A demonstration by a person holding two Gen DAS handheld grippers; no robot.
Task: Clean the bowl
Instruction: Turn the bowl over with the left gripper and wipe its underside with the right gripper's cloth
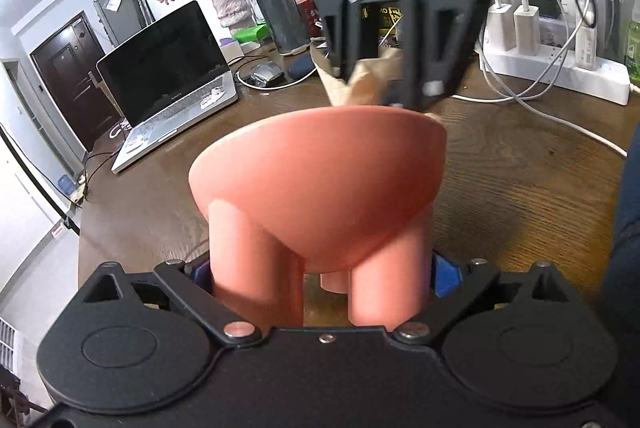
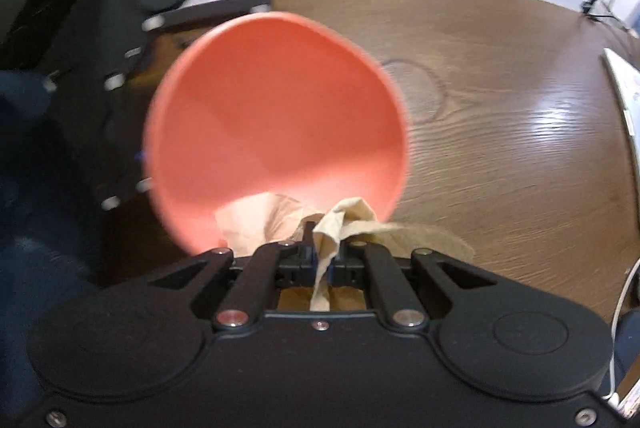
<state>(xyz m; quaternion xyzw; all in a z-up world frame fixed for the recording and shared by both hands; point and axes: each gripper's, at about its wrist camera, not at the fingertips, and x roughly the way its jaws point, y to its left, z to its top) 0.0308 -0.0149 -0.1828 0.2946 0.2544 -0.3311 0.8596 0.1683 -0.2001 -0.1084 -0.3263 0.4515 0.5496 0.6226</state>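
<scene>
Left wrist view looks across a wooden table (image 1: 520,167) with a laptop (image 1: 172,83) and a white power strip (image 1: 560,71) behind. Above it the salmon bowl (image 1: 320,179), which stands on stubby legs, is clamped by those legs in the left gripper (image 1: 320,276). Seen from the right wrist, the bowl (image 2: 280,123) tips its mouth toward the camera, and inside its lower rim lies a beige cloth (image 2: 280,220), pinched tight in the right gripper (image 2: 322,260). Motion blur probably hides any residue.
</scene>
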